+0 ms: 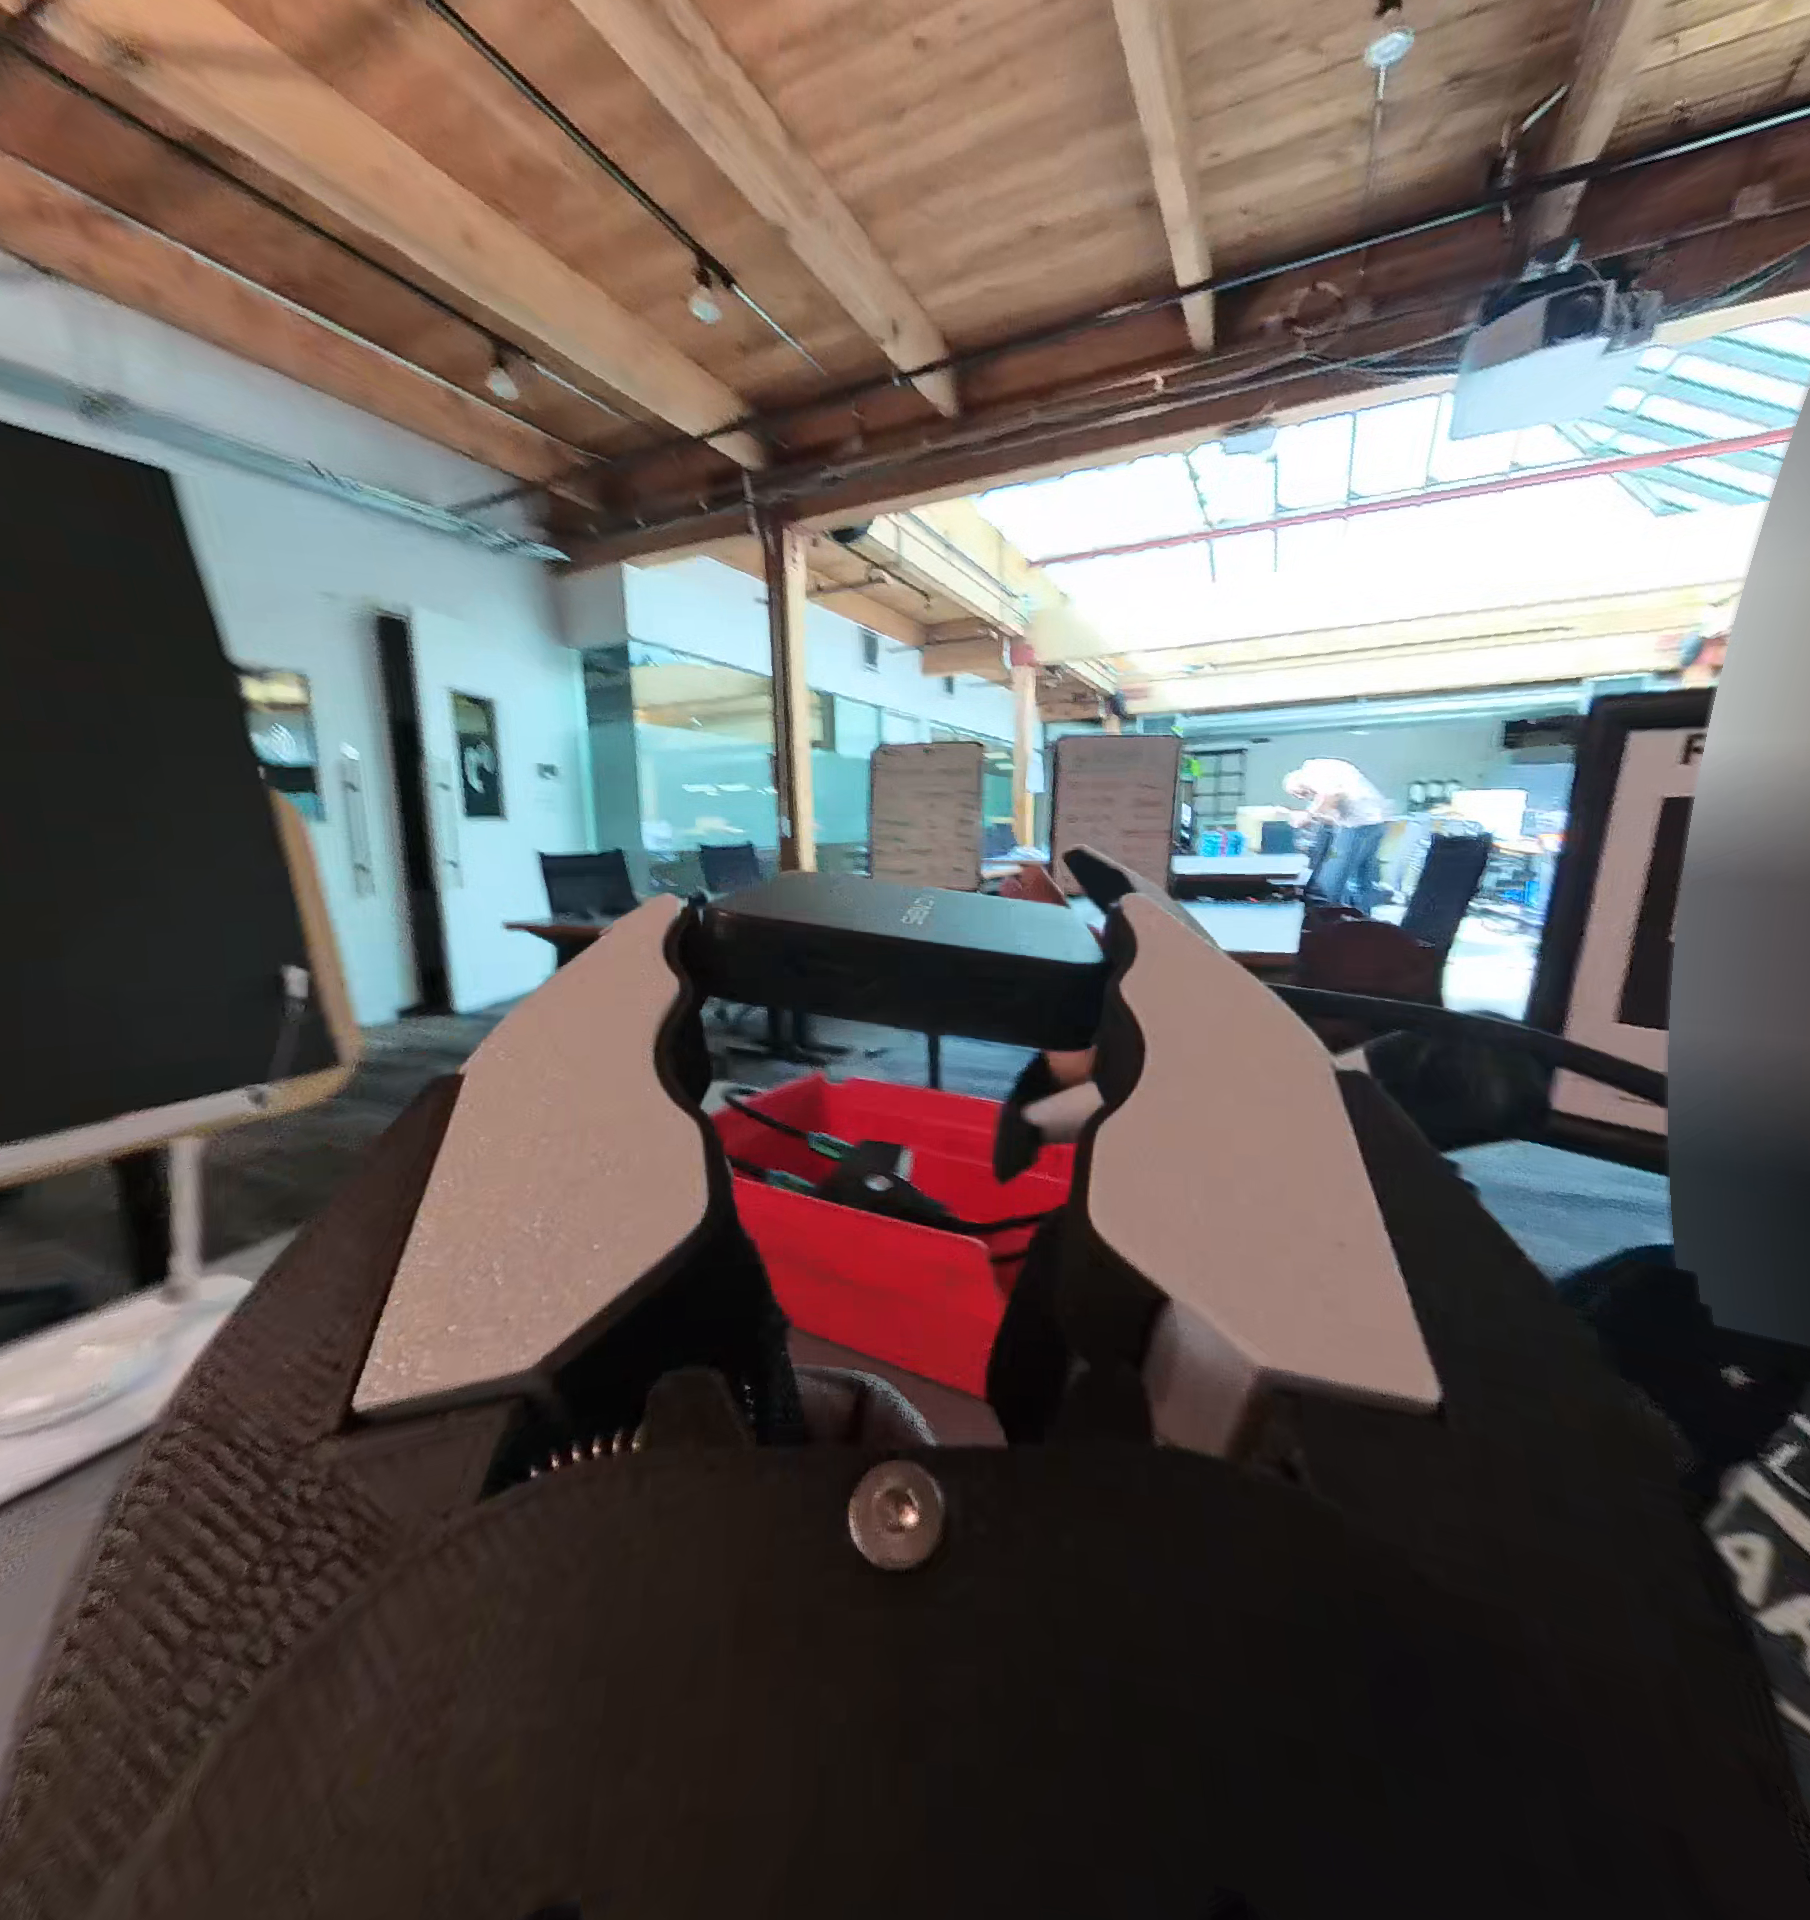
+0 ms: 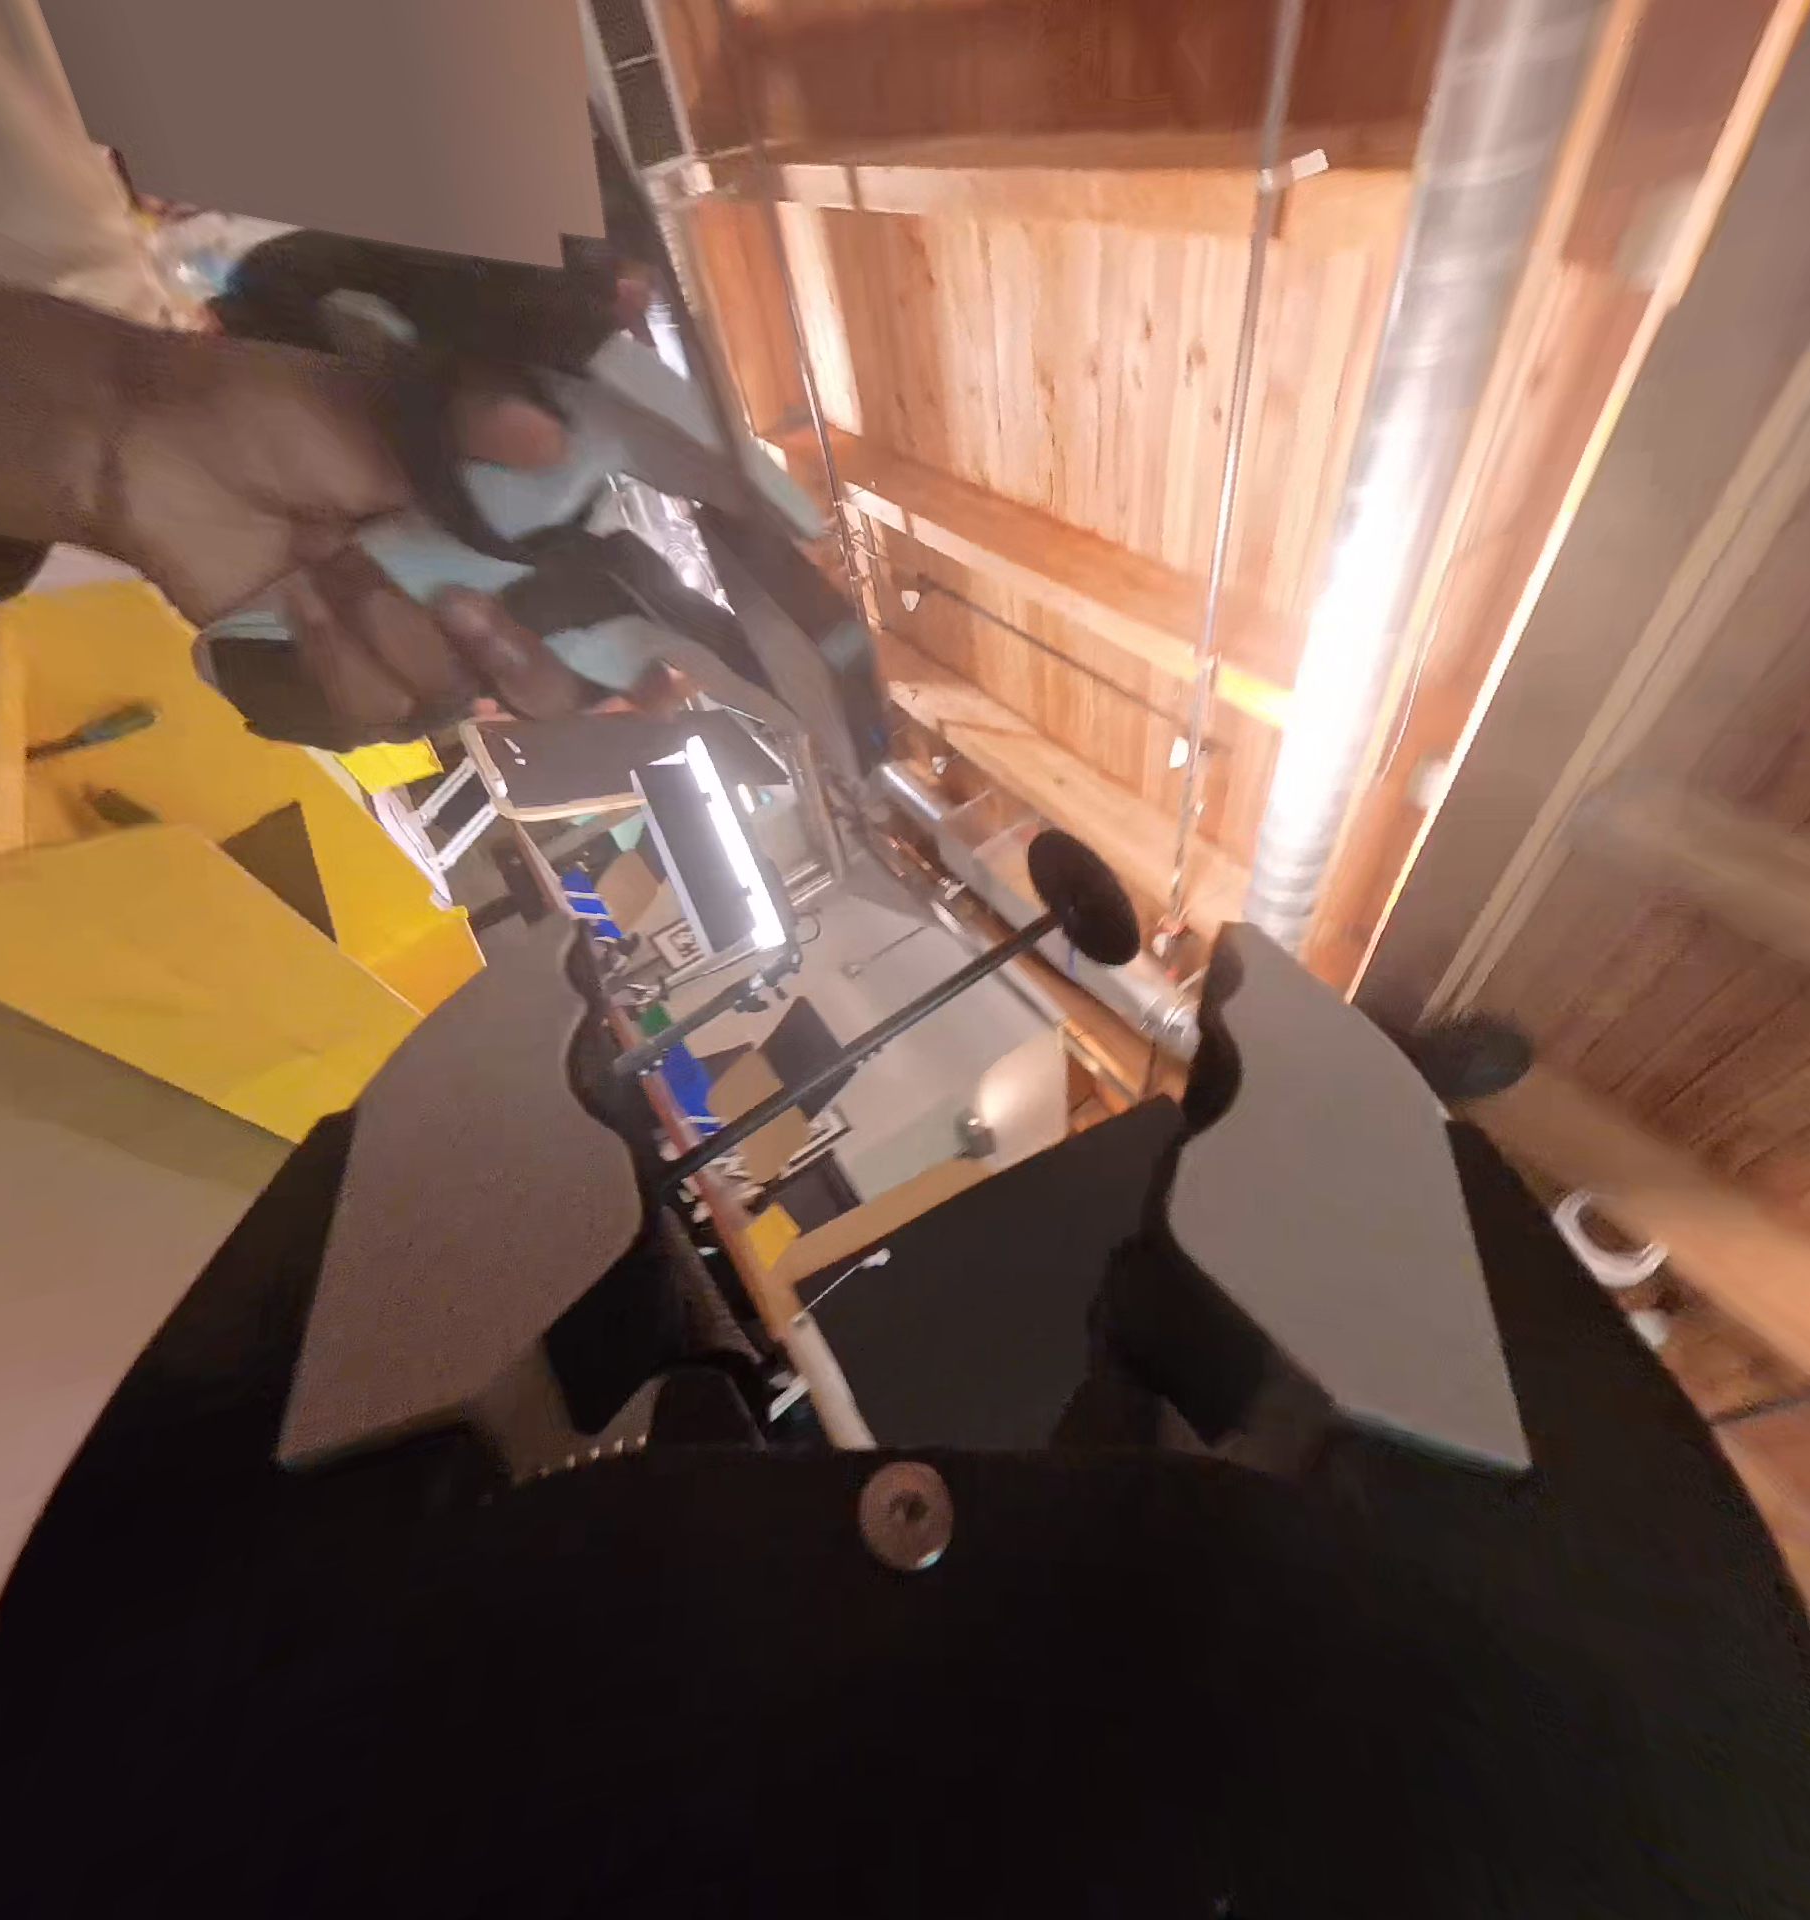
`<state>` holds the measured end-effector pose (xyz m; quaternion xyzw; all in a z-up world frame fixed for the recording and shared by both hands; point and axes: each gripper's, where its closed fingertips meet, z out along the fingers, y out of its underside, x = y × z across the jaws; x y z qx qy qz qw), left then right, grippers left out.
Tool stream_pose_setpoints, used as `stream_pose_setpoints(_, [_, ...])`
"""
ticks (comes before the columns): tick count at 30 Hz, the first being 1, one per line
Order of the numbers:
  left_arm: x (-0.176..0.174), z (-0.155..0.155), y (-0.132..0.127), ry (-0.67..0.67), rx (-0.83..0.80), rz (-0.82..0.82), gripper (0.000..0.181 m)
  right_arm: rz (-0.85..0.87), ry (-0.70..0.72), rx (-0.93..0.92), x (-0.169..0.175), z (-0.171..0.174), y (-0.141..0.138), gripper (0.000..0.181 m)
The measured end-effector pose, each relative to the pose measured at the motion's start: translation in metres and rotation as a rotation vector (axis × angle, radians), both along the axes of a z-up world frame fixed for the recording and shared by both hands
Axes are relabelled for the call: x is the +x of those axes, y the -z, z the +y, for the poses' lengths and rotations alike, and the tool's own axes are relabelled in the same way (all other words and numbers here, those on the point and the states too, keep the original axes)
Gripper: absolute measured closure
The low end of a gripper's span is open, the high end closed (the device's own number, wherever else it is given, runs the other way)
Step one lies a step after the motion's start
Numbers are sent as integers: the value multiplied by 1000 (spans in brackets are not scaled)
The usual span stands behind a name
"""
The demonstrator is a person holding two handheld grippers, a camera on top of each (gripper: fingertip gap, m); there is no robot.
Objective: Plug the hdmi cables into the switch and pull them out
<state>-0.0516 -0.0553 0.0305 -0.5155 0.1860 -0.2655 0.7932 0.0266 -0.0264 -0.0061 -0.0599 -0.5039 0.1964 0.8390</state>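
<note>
My left gripper [image 1: 896, 935] is shut on a black, flat HDMI switch [image 1: 880, 951] and holds it level in the air above a red bin. The switch sits crosswise between the two fingertips. A black cable [image 1: 1483, 1039] runs in from the right towards the switch's right end; its plug is hidden behind my right finger. My right gripper [image 2: 906, 961] is open and empty, tilted up towards the wooden ceiling. In the right wrist view a hand [image 2: 288, 540] holding the left gripper shows blurred at the upper left; the switch does not show there.
A red bin [image 1: 880, 1278] with dark cables lies under the switch. A dark-screened phone on a white stand [image 1: 101, 790] stands at the left. Yellow bins [image 2: 184, 935] sit on the table at the left of the right wrist view. A black stand rod [image 2: 880, 1049] crosses behind the right fingers.
</note>
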Motion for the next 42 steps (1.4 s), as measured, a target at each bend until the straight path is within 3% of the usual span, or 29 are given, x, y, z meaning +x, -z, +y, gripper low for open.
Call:
stream_pose_setpoints(4, [46,6,23,145,-124,36,109,89,-51,62,-5,-30,2,101])
stream_pose_setpoints(8, [78,3,44,313,-254,65,109,88,-40,83,-7,-32,3,125])
stream_pose_setpoints(11, [89,4,55,345,-275,130,108,23,-83,109,-10,-36,15,163])
stream_pose_setpoints(14, [78,8,49,220,-147,204,109,-142,-190,-86,-20,-29,24,166])
stream_pose_setpoints(17, [58,7,43,59,31,307,110,-292,-451,-490,-22,-21,24,167])
stream_pose_setpoints(21, [51,16,63,10,-67,408,112,-468,-793,-959,-13,-10,15,167])
stream_pose_setpoints(25, [66,22,76,123,-200,349,127,-654,-834,-1049,-15,-14,30,167])
stream_pose_setpoints(29, [72,27,86,169,-258,327,156,-732,-768,-1060,-20,-14,40,167])
stream_pose_setpoints(32, [70,33,83,158,-250,278,163,-702,-725,-1049,-19,-8,37,166])
stream_pose_setpoints(33, [70,34,81,161,-247,250,164,-633,-689,-1016,-19,-3,32,157])
stream_pose_setpoints(35, [62,38,74,120,-238,179,168,-409,-516,-856,-19,14,21,128])
stream_pose_setpoints(38, [41,47,69,22,-254,98,168,-211,-107,-500,-16,38,14,110])
stream_pose_setpoints(42, [34,52,76,9,-331,87,168,-257,286,-112,-27,43,32,97])
